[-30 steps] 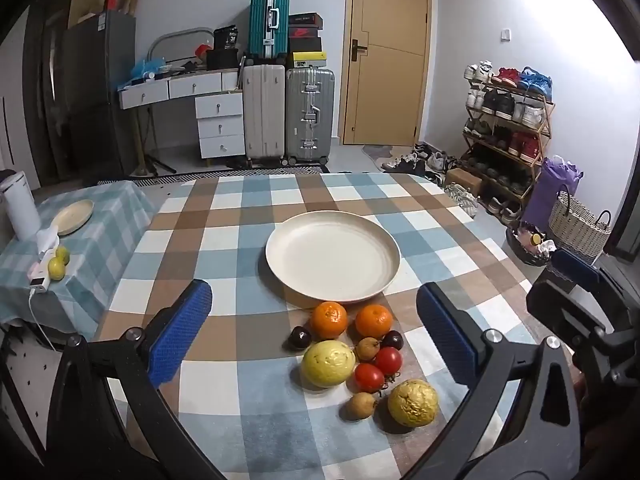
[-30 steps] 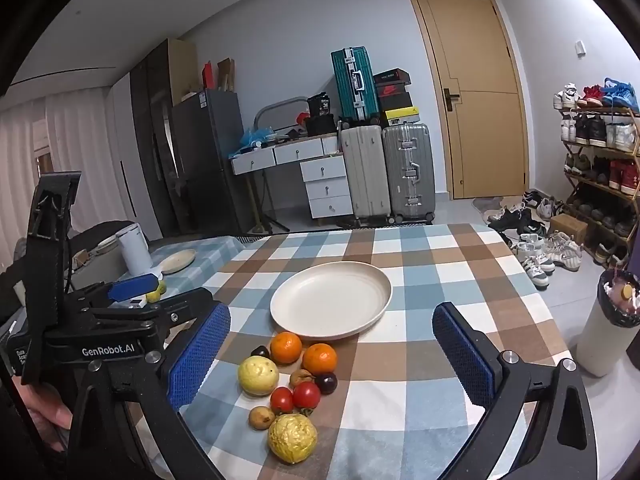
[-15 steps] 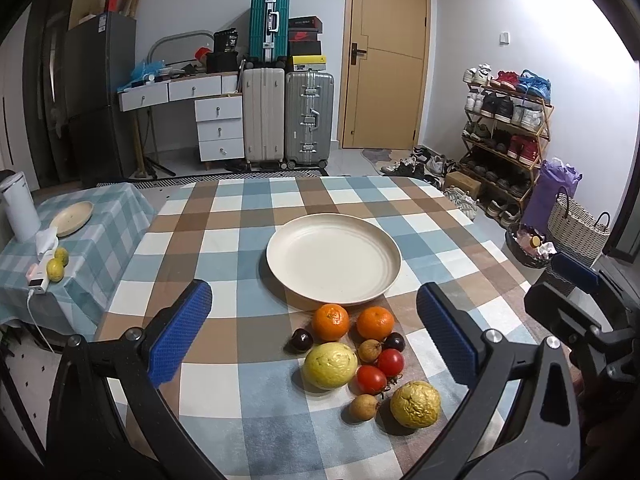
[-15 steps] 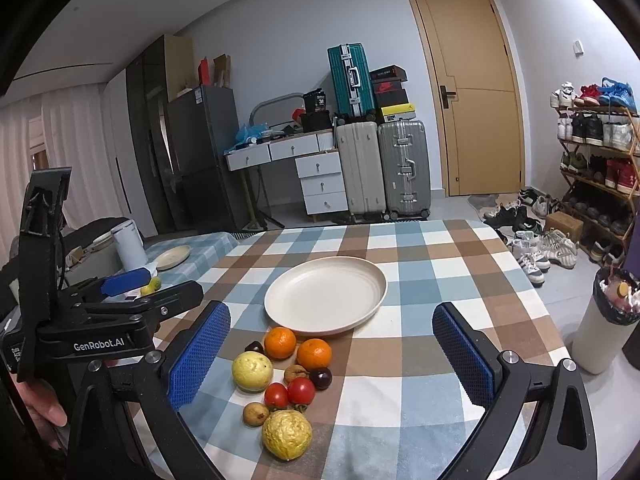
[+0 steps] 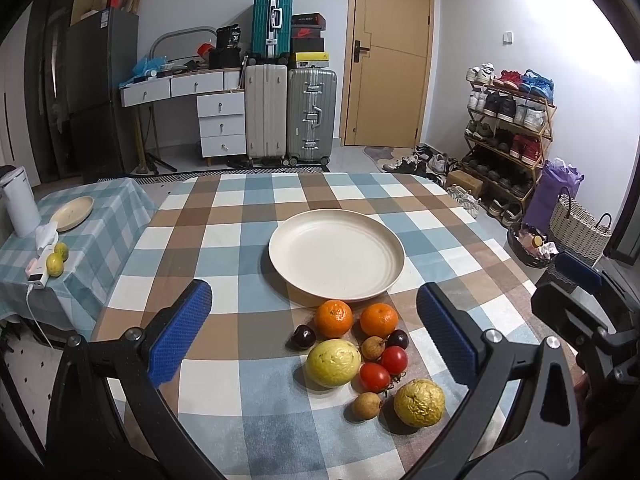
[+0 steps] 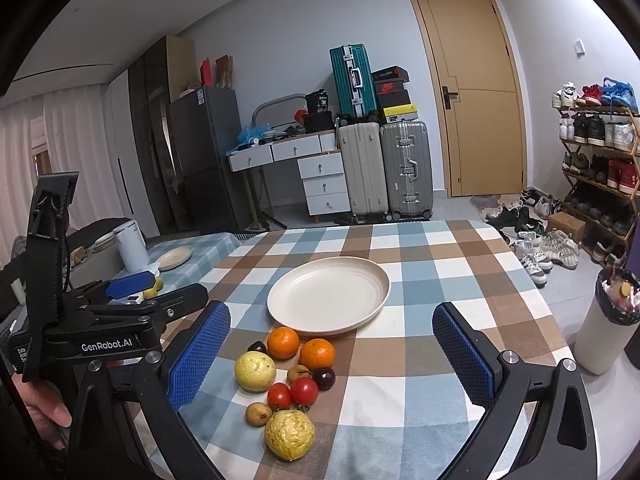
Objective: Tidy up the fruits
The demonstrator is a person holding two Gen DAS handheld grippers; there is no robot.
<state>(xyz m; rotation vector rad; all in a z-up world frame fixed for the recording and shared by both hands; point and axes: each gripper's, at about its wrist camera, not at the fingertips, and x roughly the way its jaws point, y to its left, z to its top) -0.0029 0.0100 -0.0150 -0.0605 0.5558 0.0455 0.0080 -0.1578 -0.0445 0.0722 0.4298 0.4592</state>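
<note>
Left wrist view: left gripper (image 5: pixel 312 330) fingers (image 5: pixel 180 336) spread wide, nothing between them, held above the near edge of the worktop (image 5: pixel 224 384). Fruit cluster sits between and just past the fingertips, nearer the right finger: two oranges (image 5: pixel 334 319) side by side at the far end, big pale yellow fruit (image 5: pixel 333 363), two tomatoes (image 5: pixel 384 368) touching, wrinkled yellow fruit (image 5: pixel 419 403) nearest the camera, small brown and dark round ones tucked in between. All loose on the cloth, none on the plate (image 5: pixel 336 256), which lies just beyond the oranges, bare. Judged: task not started; the wide spread fits sizing up a first pick.

Right wrist view: right gripper (image 6: pixel 330 354) fingers (image 6: pixel 200 356) also wide apart and holding nothing, same cluster between them, toward its left finger. The wrinkled fruit (image 6: pixel 290 435) is closest, plate (image 6: pixel 328 296) past the fingertips. Left gripper body visible off to the left side with a hand (image 6: pixel 44 404) on its grip. Both tools hover short of the fruit, likely so either can reach in without crowding.

Worktop wears a blue, brown and white checked cloth. Left of it a lower side table (image 5: pixel 100 216) with a small dish, white kettle, two yellowish fruits. Beyond: suitcases (image 5: pixel 288 112), drawers, wooden door (image 5: pixel 388 56), shoe rack (image 5: pixel 508 128) at right.
</note>
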